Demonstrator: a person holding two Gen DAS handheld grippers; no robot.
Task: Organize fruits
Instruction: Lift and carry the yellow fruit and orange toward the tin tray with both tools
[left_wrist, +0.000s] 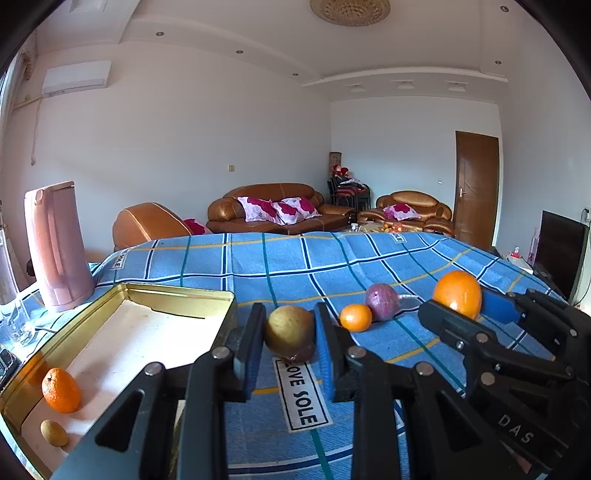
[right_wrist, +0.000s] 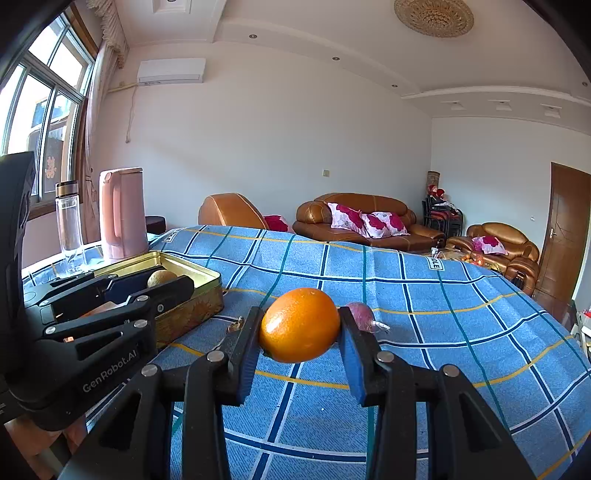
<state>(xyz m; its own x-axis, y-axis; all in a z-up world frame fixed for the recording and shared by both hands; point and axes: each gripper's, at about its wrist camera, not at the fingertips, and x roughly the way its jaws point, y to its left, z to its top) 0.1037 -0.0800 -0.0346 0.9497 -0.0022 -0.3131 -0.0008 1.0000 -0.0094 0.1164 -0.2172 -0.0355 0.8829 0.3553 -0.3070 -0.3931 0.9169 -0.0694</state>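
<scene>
Two fruits pinched beside the shallow gold metal tin (left_wrist: 177, 295)
Left gripper (left_wrist: 290, 334) pinches a round, matte yellow-brown fruit (left_wrist: 290, 328); right gripper (right_wrist: 299, 328) clamps a glossy, dimpled orange (right_wrist: 299, 325) (both right of the tin).

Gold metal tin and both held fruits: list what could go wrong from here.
1. The big round orange bulges past the right gripper's fingers; it could slip and roll across the blue checked cloth.
2. The left gripper, carrying the brownish-yellow fruit, could clip the gold metal tin's raised rim.
</scene>
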